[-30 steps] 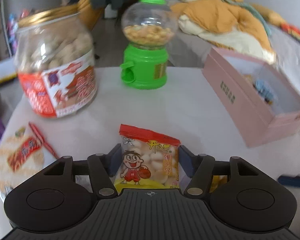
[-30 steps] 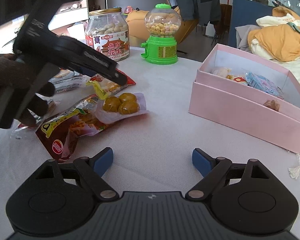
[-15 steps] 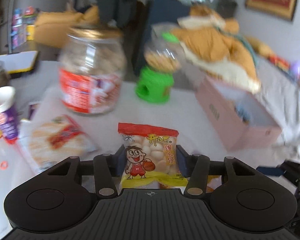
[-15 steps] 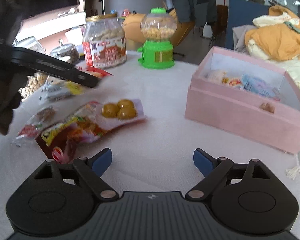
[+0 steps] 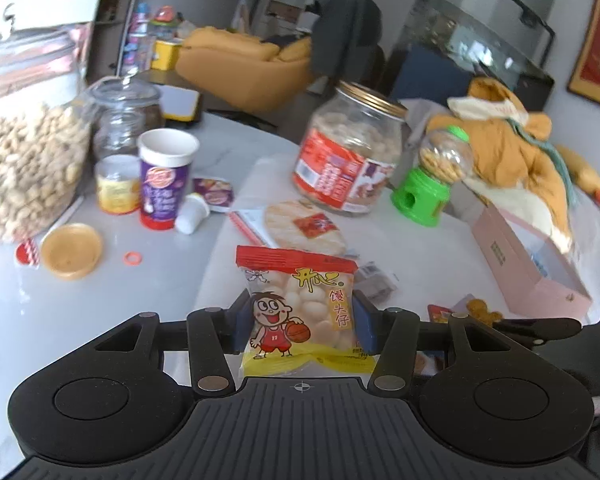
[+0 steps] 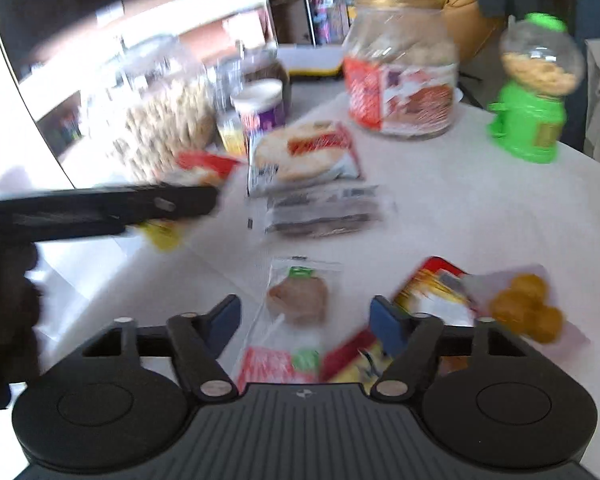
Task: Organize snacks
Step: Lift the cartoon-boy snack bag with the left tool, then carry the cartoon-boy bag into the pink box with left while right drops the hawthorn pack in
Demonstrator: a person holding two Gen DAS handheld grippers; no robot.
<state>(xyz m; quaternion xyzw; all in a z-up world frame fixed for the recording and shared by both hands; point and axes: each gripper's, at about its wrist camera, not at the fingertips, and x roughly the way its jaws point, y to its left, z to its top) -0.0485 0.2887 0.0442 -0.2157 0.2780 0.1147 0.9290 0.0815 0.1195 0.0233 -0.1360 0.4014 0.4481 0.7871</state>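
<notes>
Between my left gripper (image 5: 300,322) pads I'm clenching the red-topped cartoon snack pkt (image 5: 298,306), right gripper (image 6: 305,316) closing on nothing yet, w/ most pkts waiting outside the pink box (image 5: 528,276).

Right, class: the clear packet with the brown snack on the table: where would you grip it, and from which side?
Probably across the clear packet at its narrow middle, from above: it lies flat on the table, long edges facing sideways.

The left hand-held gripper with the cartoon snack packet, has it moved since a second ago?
Yes. The left hand-held gripper, shut on the cartoon snack packet, has swung left: the green candy dispenser and pink box now sit far right.
</notes>
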